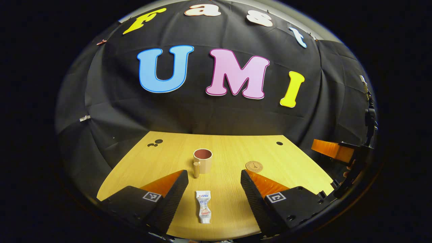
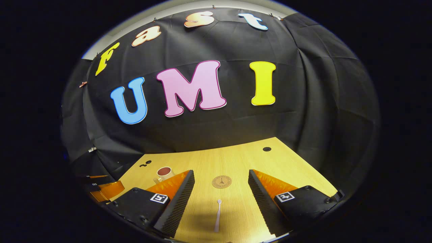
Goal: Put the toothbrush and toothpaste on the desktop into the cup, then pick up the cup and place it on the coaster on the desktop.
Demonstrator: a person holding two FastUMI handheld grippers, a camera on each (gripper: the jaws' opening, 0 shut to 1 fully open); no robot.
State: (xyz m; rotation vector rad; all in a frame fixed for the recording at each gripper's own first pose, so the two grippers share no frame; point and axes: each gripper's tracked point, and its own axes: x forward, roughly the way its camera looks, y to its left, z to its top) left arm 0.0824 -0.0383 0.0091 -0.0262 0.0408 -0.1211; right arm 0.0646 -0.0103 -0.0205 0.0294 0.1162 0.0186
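Note:
A white toothpaste tube (image 1: 204, 211) lies flat on the wooden desktop (image 1: 229, 155), between the spread fingers of my open left gripper (image 1: 214, 180) and below them. Beyond it stands a beige cup (image 1: 203, 160) with a handle and a reddish inside. A round brown coaster (image 1: 253, 166) lies to the cup's right. In the right gripper view, a thin white toothbrush (image 2: 218, 215) lies on the desktop between the fingers of my open right gripper (image 2: 221, 182). The coaster (image 2: 221, 182) sits straight ahead of it, and the cup (image 2: 164, 173) is off to the left.
Small dark holes mark the desktop at the back left (image 1: 156, 143) and back right (image 1: 279, 143). The right gripper (image 1: 334, 150) shows at the right edge of the left gripper view. The left gripper (image 2: 104, 189) shows at the left edge of the right gripper view. Black cloth walls close the back.

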